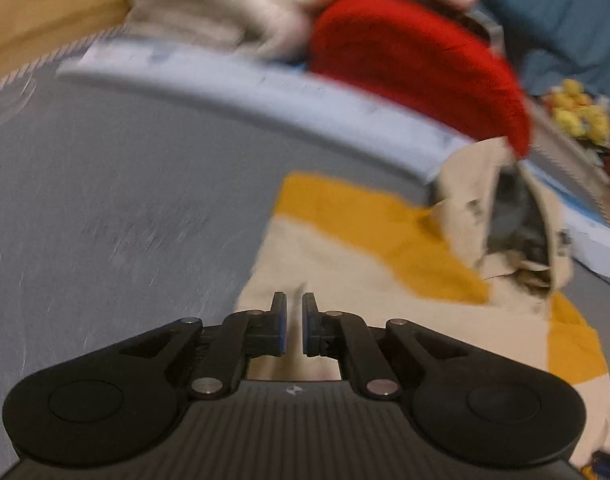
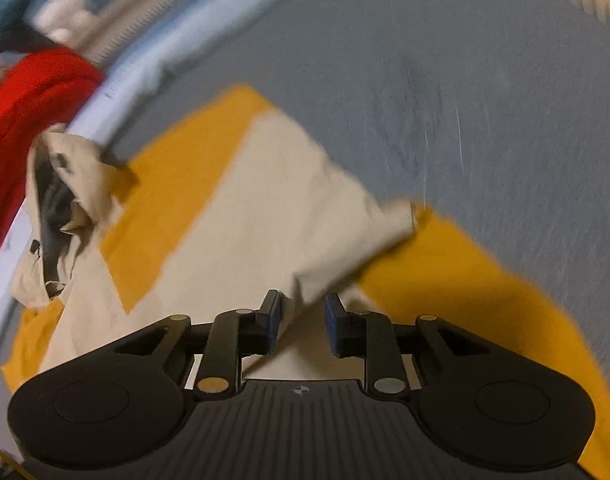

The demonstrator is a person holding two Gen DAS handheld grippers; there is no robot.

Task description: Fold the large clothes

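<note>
**Both tongs over the shirt, L pinching a fold, R slack**

L gripper [image 1: 293,322] points down at the beige-and-yellow shirt [image 1: 345,264], jaws nearly pressed together w/ a thin ridge of beige cloth running into the slit between the pads; looks pinched, though blur makes contact hard to confirm. R gripper [image 2: 301,322] has jaws partly spread; a beige flap edge hangs between them, against the L pad, apart from the R pad. Shirt lies flat on grey mat [image 1: 105,200], right under & ahead of both tongs.

L view only: shirt's collar opening [image 1: 513,216] w/ dark lining, cream pile [image 1: 225,4] & yellow toys [image 1: 581,112] beyond the light-blue strip [image 1: 265,84]. R view only: the lifted beige flap's corner [image 2: 401,216] and yellow sleeve [image 2: 485,292] at right. Red garment [image 1: 421,64] shows in both.
</note>
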